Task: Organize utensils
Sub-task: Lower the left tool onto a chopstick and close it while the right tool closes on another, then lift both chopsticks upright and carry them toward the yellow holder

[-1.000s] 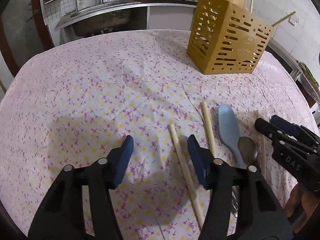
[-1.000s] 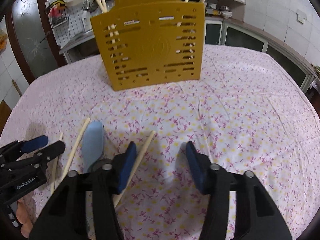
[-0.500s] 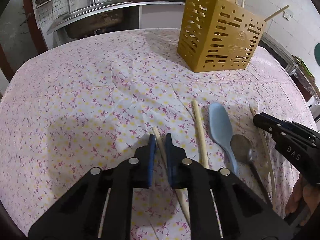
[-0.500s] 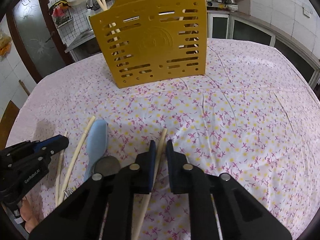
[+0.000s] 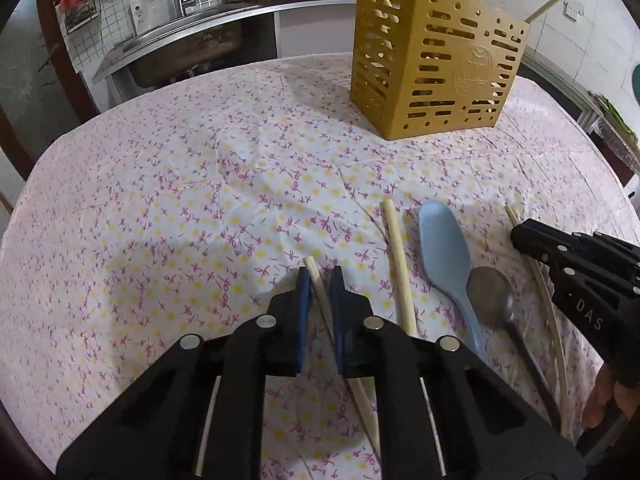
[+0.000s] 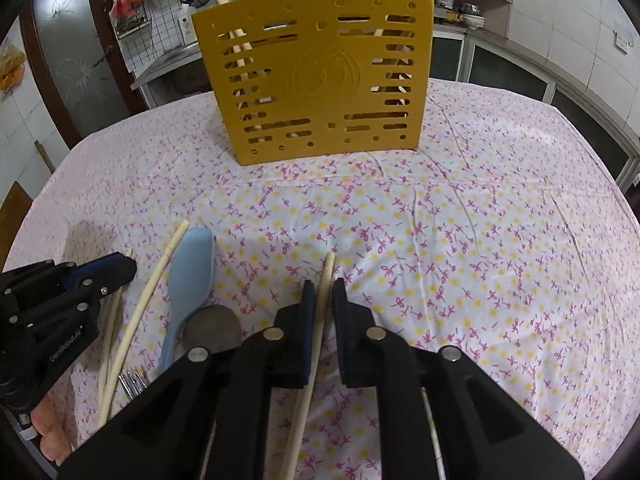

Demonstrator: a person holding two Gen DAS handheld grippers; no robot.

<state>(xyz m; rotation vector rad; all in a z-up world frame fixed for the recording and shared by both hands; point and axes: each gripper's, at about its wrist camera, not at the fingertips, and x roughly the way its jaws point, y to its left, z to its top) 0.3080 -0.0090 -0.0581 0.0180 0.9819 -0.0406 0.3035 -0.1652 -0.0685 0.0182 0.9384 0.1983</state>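
Note:
My left gripper (image 5: 320,276) is shut on a pale wooden chopstick (image 5: 314,276) that lies on the floral tablecloth. My right gripper (image 6: 323,288) is shut on another wooden chopstick (image 6: 326,270). A yellow slotted utensil holder (image 5: 436,64) stands upright at the far side of the table, also in the right wrist view (image 6: 320,80), with several chopsticks in it. Between the grippers lie a light blue spoon (image 5: 444,248), a metal spoon (image 5: 490,294), and more chopsticks (image 5: 398,264).
The floral tablecloth (image 5: 200,200) covers the table. A sink and kitchen counter (image 5: 180,36) stand behind it. Cabinets (image 6: 500,68) line the far right wall. A fork's tines (image 6: 130,382) lie near the table's front edge.
Both grippers went from wide open to shut, each closing on a chopstick. Both have moved slightly forward toward the yellow holder.

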